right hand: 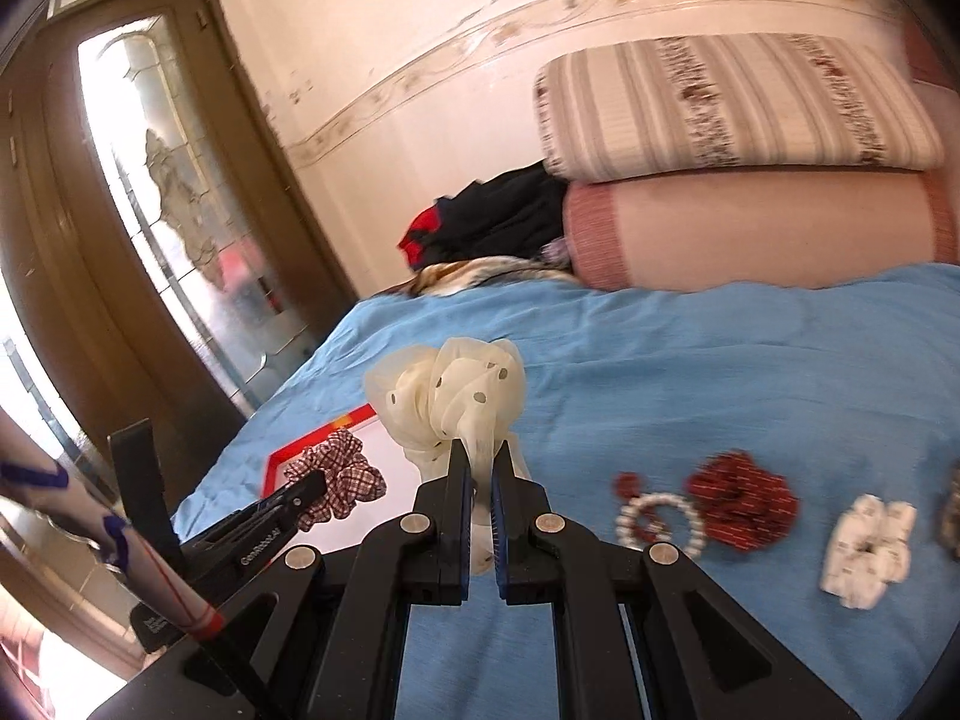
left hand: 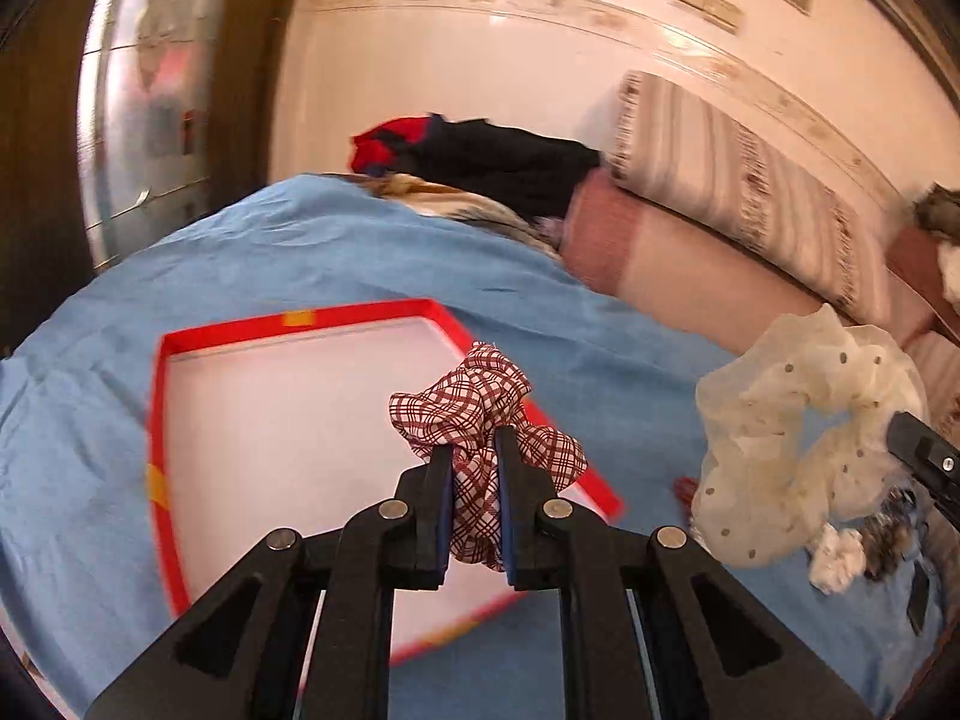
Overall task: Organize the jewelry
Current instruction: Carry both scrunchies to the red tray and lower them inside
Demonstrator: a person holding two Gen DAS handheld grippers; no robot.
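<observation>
While each claw pinches a scrunchie, left claw (left hand: 474,468) overhangs the red-rimmed tray (left hand: 180,420) edge.

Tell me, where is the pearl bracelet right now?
In the right wrist view, the pearl bracelet lies on the blue bedsheet, right of the right gripper, beside the dark red scrunchie.

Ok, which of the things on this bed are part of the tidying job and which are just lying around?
Part of the job:
checked scrunchie in the left gripper
cream scrunchie in the right gripper
red tray
pearl bracelet
red scrunchie
white scrunchie

Lying about:
pillows
dark clothes
blue sheet
</observation>
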